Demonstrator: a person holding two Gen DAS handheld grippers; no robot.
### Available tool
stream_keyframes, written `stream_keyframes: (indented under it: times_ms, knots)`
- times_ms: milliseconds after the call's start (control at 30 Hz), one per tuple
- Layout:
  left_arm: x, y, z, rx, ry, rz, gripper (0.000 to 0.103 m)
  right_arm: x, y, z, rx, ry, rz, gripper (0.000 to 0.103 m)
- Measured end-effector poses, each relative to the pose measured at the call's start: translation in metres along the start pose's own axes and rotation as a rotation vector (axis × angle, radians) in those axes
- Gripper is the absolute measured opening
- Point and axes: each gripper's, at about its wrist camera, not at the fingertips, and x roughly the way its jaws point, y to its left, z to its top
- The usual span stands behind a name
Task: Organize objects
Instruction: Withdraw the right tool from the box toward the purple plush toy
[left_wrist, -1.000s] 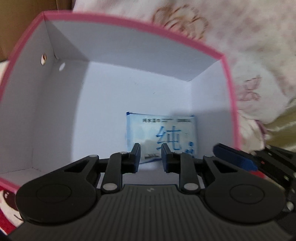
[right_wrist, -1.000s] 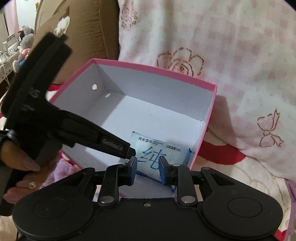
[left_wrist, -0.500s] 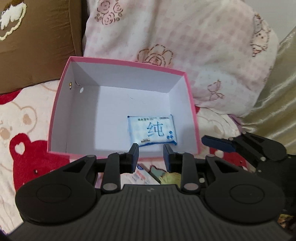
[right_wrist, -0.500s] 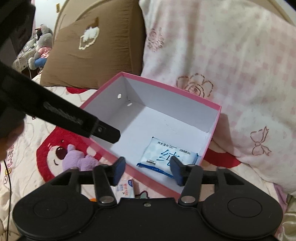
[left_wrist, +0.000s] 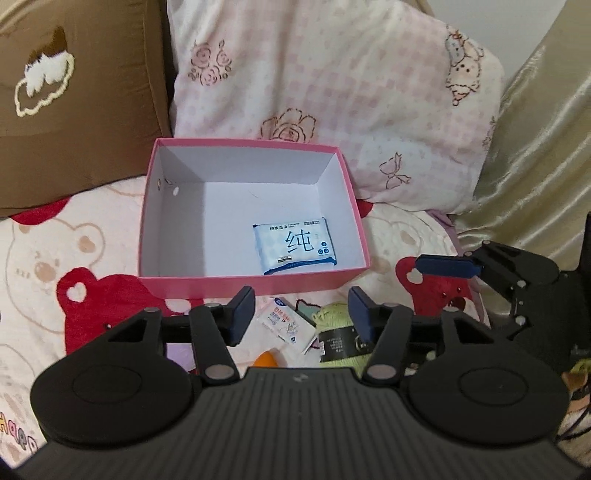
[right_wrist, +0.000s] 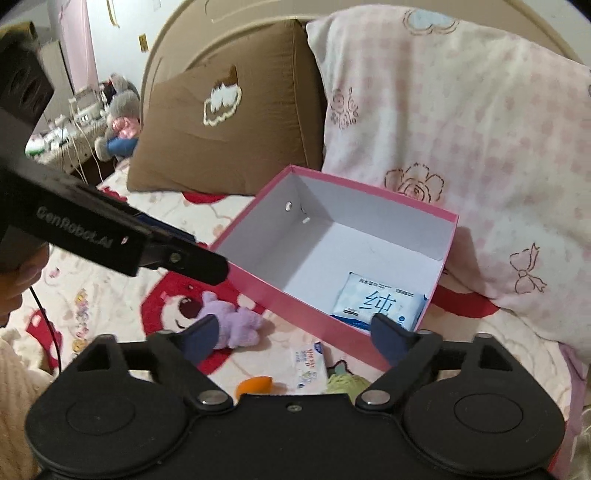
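Wipes pack (left_wrist: 294, 244) lies in box (left_wrist: 251, 284) beyond both opening, empty hand-held grippers.

1. I look over a bed (left_wrist: 44, 236) spread with a cream, red-bear blanket.
2. A brown pillow (right_wrist: 236, 122) and a pink floral pillow (left_wrist: 332, 96) lean on a curved beige headboard (right_wrist: 173, 48).
3. A cluttered side shelf (right_wrist: 70, 125) stands beyond, by pale walls.

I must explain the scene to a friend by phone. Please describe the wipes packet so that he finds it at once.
On the bear-print bedspread, before the pillows, stands an open pink box with a white inside. The wipes packet lies flat in its near right corner. It is the only thing inside the box, pale blue with one large blue Chinese character; the smaller sachet lies outside.
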Motion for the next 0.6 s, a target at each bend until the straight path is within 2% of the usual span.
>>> stream_keyframes:
  times_ms: [300,467,600]
  knots:
    - [-0.036,0.012,-0.027,0.013,-0.010,-0.017,0.079,-0.021,0.024,-0.003,-0.034,-0.013,-0.021,0.094]
    - [-0.047,0.028,-0.046,0.016,-0.010,0.012,0.083,-0.028,0.046,-0.006,-0.083,-0.017,0.001,0.094]
    - [-0.054,0.042,-0.059,0.005,0.001,0.001,0.085,-0.031,0.064,-0.006,-0.121,-0.008,0.027,0.094]
